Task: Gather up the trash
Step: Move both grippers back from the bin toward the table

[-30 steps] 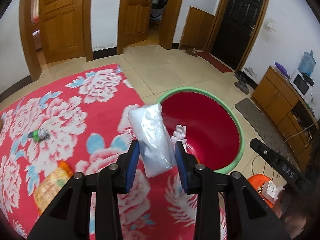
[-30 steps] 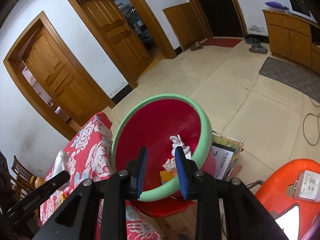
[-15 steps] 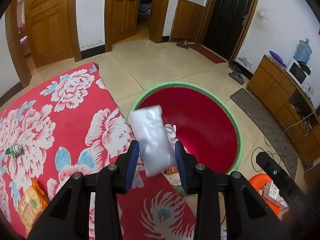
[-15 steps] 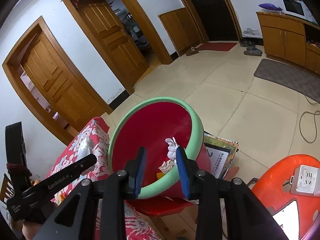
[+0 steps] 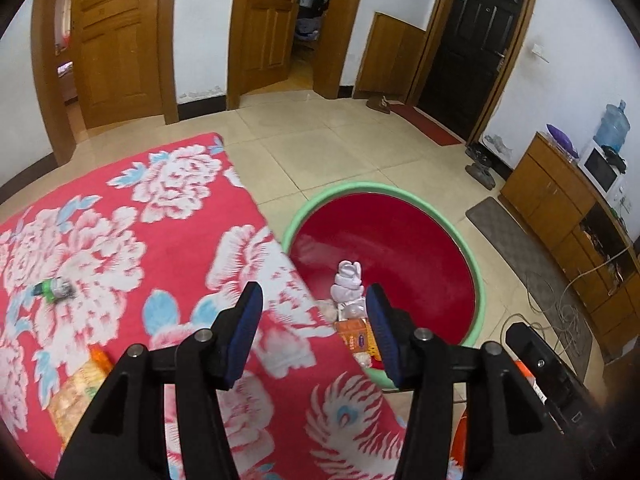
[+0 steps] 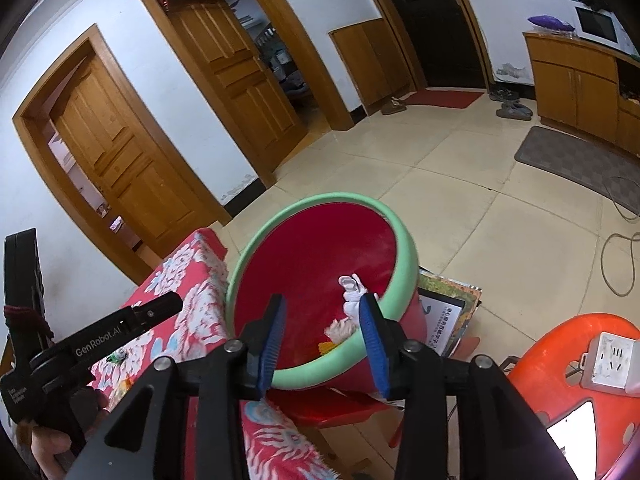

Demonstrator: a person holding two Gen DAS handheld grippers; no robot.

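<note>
**Both grippers part over red basin of collected trash**

The left gripper [image 5: 312, 332] hangs above the edge of a table covered in a red floral cloth [image 5: 168, 240], its blue-padded jaws opening with nothing gripped between them. Just beyond the table edge sits a red basin [image 5: 400, 248] with a pale green rim, holding the collected trash: a knotted white plastic bag [image 5: 349, 280], an orange packet [image 5: 354, 332] whose print is too small to read, and some crumpled scraps. On the cloth lie a small green-capped bottle [image 5: 54, 290] and an orange snack wrapper [image 5: 76, 392].

The right gripper [image 6: 324, 340] points at the same basin from the other side, its jaws also opening and empty, framing the near rim. In that view the left tool's arm bears the lettering "GenRobot.AI" [image 6: 98, 338], held by a hand [image 6: 52, 446] at lower left. A white power strip [image 6: 610, 364] rests on an orange plastic stool [image 6: 560, 356], and printed booklets [image 6: 444, 312] lie under the basin, their text illegible.
</note>
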